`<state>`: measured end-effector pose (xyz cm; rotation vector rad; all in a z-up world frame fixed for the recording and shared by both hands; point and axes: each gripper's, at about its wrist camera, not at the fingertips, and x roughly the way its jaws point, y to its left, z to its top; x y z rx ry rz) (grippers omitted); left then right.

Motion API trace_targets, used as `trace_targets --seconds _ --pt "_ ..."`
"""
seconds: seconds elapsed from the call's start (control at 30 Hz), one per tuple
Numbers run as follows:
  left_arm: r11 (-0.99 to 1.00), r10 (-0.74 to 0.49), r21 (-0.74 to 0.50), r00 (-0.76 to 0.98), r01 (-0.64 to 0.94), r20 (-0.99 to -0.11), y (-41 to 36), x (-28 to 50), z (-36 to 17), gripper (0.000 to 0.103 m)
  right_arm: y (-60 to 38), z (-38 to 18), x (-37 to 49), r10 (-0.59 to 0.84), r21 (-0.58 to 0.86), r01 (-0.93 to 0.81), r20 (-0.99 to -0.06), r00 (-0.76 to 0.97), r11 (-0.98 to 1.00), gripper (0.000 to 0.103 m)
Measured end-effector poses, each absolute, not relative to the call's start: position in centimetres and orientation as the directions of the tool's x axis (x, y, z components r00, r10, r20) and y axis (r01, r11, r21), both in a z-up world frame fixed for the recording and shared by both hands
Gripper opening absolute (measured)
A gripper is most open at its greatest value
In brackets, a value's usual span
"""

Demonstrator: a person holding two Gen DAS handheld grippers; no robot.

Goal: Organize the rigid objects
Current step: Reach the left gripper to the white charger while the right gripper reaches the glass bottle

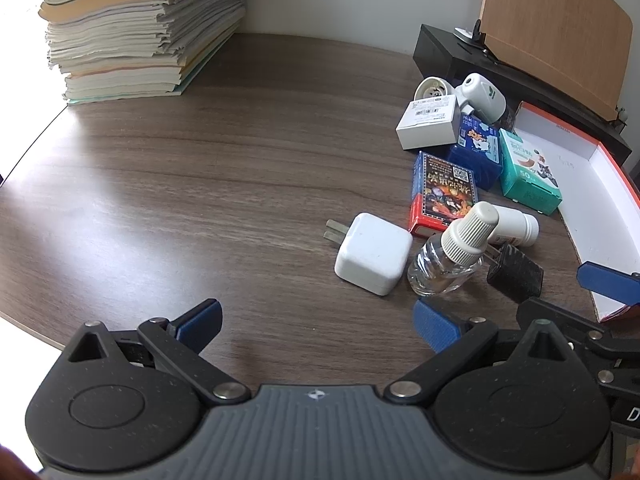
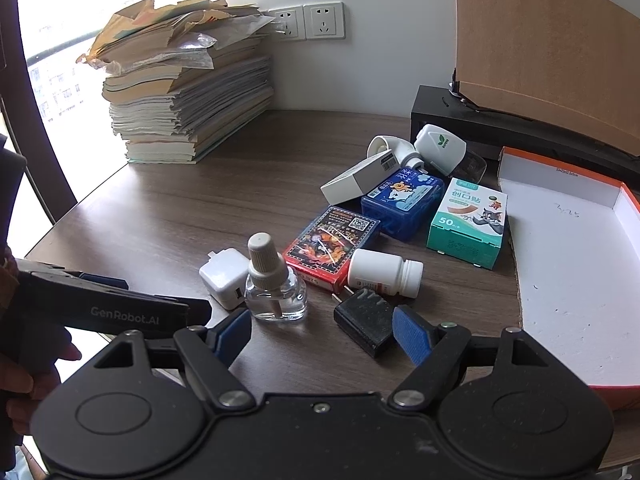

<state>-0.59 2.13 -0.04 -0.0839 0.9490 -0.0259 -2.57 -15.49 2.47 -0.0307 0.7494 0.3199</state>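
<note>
Wood-grain laminate was seen across the dark brown surface (image 2: 168,216), smooth and faintly glossy. Two tools were held above its near edge: the left tool (image 1: 318,326) and the right tool (image 2: 322,334), each spread wide with blue ribbed pads and nothing gripped. Small items were clustered near the middle-right: one rounded white charger (image 2: 223,278), one clear glass bottle (image 2: 274,280) with a ridged beige cap, one black plug (image 2: 364,326) lying just by the right tool's pad, one smooth white plastic pill bottle (image 2: 384,272) on its side, one card pack (image 2: 332,248), one blue box (image 2: 402,204), one teal bandage box (image 2: 468,222) and one plain white box (image 2: 356,178). One shallow cardboard tray (image 2: 576,240), white inside with orange walls, was set to the right. One tall stack of books (image 2: 184,96) was piled at the back left.
</note>
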Motion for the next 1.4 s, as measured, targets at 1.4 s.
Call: trace_targets --seconds 1.4 --pt "0.993 0.002 -0.070 0.585 -0.100 -0.811 6.0 -2.5 0.1 0.103 -10.8 -2.3 2.5 0.330 0.054 -0.413 -0.698 0.635 0.909 0.060"
